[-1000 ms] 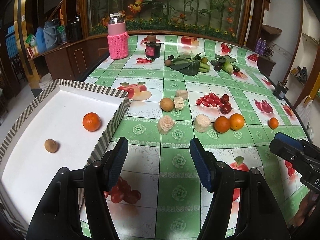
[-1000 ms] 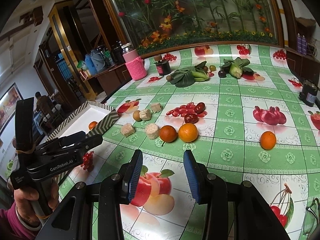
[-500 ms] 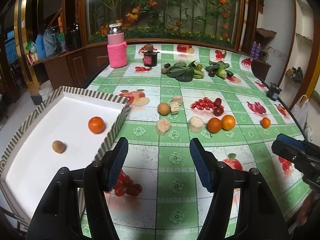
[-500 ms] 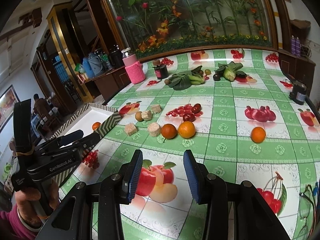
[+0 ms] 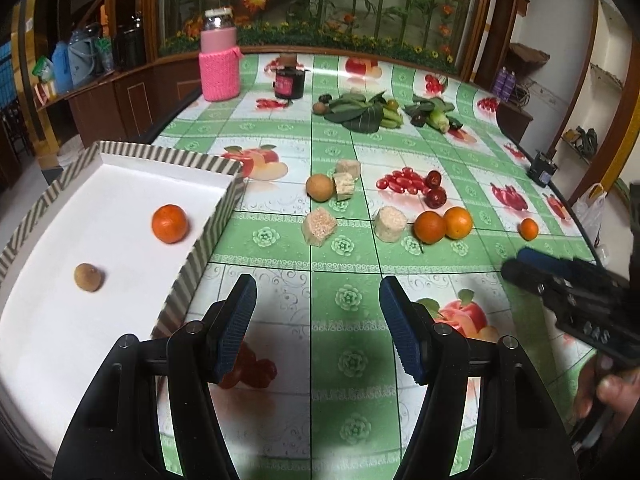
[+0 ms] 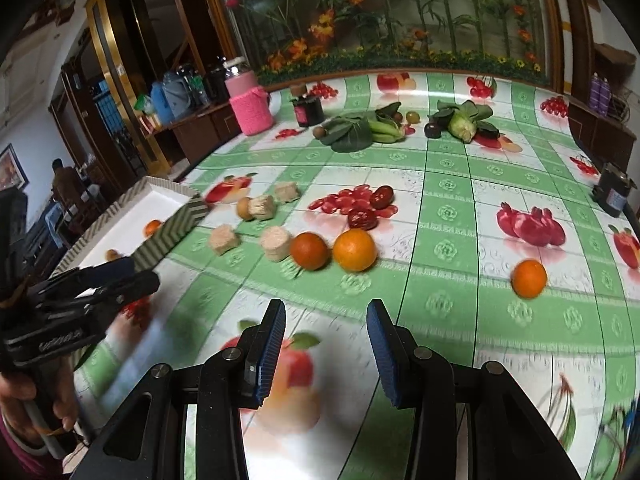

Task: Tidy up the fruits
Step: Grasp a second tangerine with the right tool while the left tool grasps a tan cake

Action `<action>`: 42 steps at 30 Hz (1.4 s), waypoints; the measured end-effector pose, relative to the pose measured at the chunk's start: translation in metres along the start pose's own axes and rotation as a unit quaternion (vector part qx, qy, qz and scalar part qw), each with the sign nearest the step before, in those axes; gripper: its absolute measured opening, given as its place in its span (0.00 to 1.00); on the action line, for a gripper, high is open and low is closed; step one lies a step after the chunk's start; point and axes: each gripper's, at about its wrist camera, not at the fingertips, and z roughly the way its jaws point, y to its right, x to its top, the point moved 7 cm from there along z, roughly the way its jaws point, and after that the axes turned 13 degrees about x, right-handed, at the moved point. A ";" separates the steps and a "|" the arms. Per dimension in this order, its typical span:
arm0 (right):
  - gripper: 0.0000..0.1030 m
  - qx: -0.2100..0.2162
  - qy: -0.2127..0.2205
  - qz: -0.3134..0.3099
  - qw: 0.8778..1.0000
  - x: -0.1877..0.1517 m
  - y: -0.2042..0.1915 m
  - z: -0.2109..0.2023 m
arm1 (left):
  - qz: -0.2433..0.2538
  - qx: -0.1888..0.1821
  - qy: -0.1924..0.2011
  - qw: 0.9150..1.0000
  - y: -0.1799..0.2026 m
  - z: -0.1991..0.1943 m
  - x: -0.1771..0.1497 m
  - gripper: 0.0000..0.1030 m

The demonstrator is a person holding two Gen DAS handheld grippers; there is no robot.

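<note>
Left gripper (image 5: 316,320) and right gripper (image 6: 326,344): jaws spread, nothing held, both above the tabletop (image 5: 348,360). The striped tray (image 5: 208,232) at the left holds one orange (image 5: 169,223) and a small brown fruit (image 5: 88,277). Still out on the tabletop: two oranges touching (image 6: 334,250), a smaller orange (image 6: 529,278) well apart to their right, and a brown fruit (image 5: 319,187) beside beige blocks (image 5: 320,226).

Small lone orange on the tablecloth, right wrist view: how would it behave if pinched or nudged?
The small round orange sits alone on the glossy green tablecloth, so a nudge would likely roll it. Its curved skin may slip between the flat pads of the right hand-held gripper.
</note>
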 end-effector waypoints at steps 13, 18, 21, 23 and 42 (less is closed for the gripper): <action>0.40 0.024 -0.047 0.005 0.999 0.030 0.039 0.059 | 0.016 0.011 -0.037 0.999 0.015 0.049 0.024 0.63; 0.33 0.025 -0.052 -0.005 0.998 0.031 0.039 0.066 | 0.004 0.015 -0.057 0.998 0.016 0.065 0.030 0.62; 0.33 0.037 -0.047 0.001 0.998 0.030 0.041 0.064 | 0.002 0.016 -0.062 0.998 0.020 0.074 0.032 0.62; 0.33 0.045 -0.045 0.009 0.998 0.030 0.042 0.063 | 0.007 0.013 -0.064 0.998 0.023 0.078 0.032 0.62; 0.32 0.090 -0.002 0.017 0.996 0.032 0.003 0.031 | 0.000 -0.011 -0.024 1.000 0.007 0.031 0.029 0.26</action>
